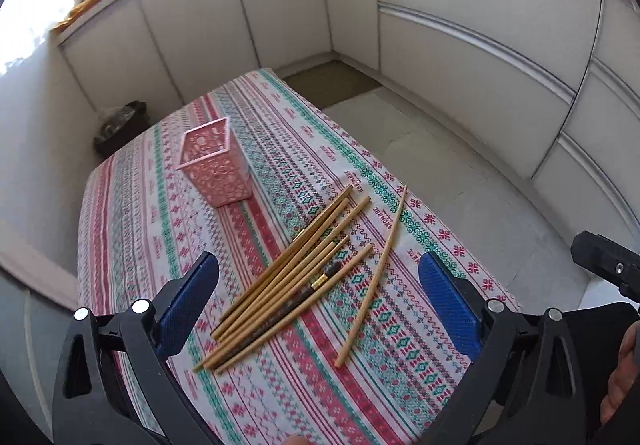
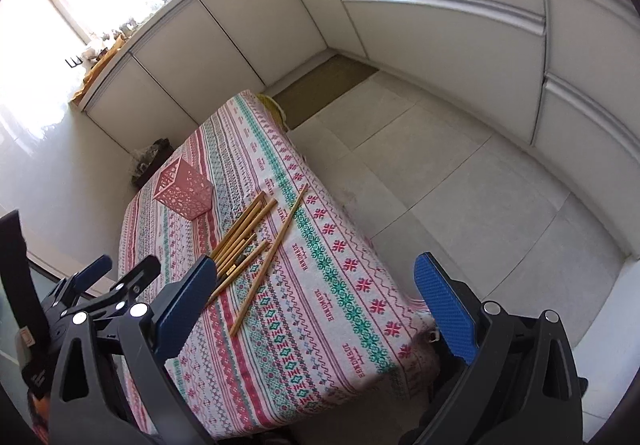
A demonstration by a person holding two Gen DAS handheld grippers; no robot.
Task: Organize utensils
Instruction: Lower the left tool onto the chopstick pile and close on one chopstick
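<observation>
Hand-held grippers [image 1: 318, 297] [image 2: 316, 305] hover spread-fingered above chopsticks [image 1: 288, 285]

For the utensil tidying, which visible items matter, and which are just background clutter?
Part of the job:
- bundle of chopsticks
- stray chopstick lying apart from it
- pink holder, upright and empty
- left tongs and right tongs, both open

Just lying about:
- dark bin on the floor
- countertop clutter

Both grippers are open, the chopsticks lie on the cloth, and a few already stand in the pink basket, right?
Not quite: the pink basket holds nothing, as the left wrist view shows. All chopsticks lie on the cloth, and both the left gripper and right gripper are open.
</observation>
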